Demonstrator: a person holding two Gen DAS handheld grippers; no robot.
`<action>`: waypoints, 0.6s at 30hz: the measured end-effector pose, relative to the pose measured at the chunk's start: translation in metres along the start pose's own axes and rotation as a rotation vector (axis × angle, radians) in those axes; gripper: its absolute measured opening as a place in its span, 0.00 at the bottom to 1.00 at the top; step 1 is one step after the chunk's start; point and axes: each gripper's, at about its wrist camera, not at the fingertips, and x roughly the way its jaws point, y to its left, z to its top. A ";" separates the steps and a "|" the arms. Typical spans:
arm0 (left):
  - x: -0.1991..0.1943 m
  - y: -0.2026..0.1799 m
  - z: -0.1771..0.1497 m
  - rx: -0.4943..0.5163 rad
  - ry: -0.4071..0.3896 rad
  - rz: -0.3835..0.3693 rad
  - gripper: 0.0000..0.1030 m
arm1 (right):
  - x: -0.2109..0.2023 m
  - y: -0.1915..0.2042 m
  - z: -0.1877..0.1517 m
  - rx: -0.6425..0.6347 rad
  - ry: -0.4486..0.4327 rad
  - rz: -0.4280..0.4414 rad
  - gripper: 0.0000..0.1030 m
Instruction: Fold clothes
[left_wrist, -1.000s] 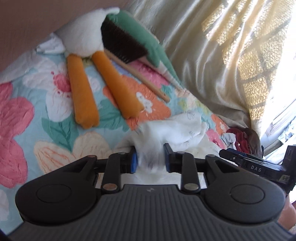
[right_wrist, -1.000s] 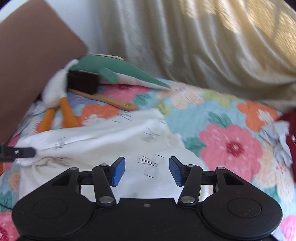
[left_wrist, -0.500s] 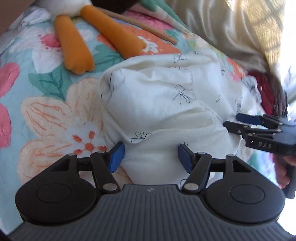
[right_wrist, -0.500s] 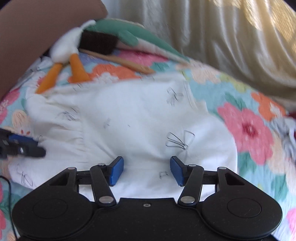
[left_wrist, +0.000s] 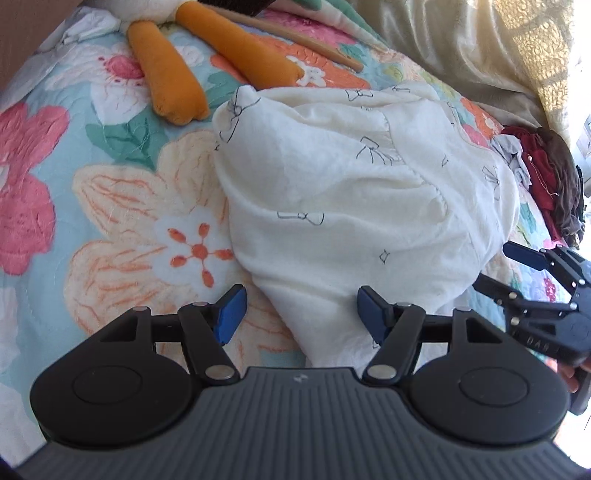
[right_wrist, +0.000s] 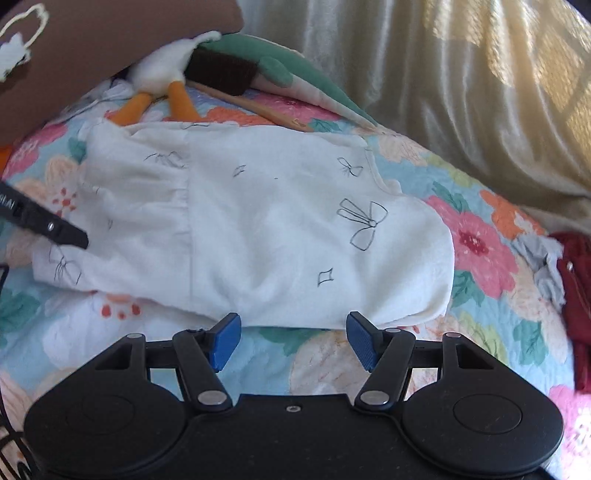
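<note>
Lying folded on the flowered quilt (right_wrist: 476, 240), just ahead of both tools: 1 white garment (right_wrist: 280, 236) printed with small bows. Looking light, soft and limp, likely sagging and sliding wherever unsupported; thin layers probably slipping apart unless pinched together.

Left gripper (left_wrist: 298, 310) standing apart, the near corner of cloth lying between the blue pads (left_wrist: 231, 309) without being pressed. Right gripper (right_wrist: 293, 339) opening, nothing between the jaws, the near hem lying just beyond the tips.

Best pinching at the folded edge or a corner, catching all layers at once, probably 1 tool at each end for keeping the fold square.
</note>
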 end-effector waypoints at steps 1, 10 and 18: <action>-0.003 0.002 0.000 -0.015 -0.004 -0.017 0.64 | -0.004 0.005 0.000 -0.031 -0.013 0.001 0.66; -0.024 0.007 0.003 -0.061 -0.115 -0.198 0.64 | 0.004 0.070 0.002 -0.554 -0.017 -0.165 0.66; -0.011 0.020 0.003 -0.114 -0.144 -0.248 0.64 | 0.044 0.072 0.015 -0.745 -0.096 -0.280 0.64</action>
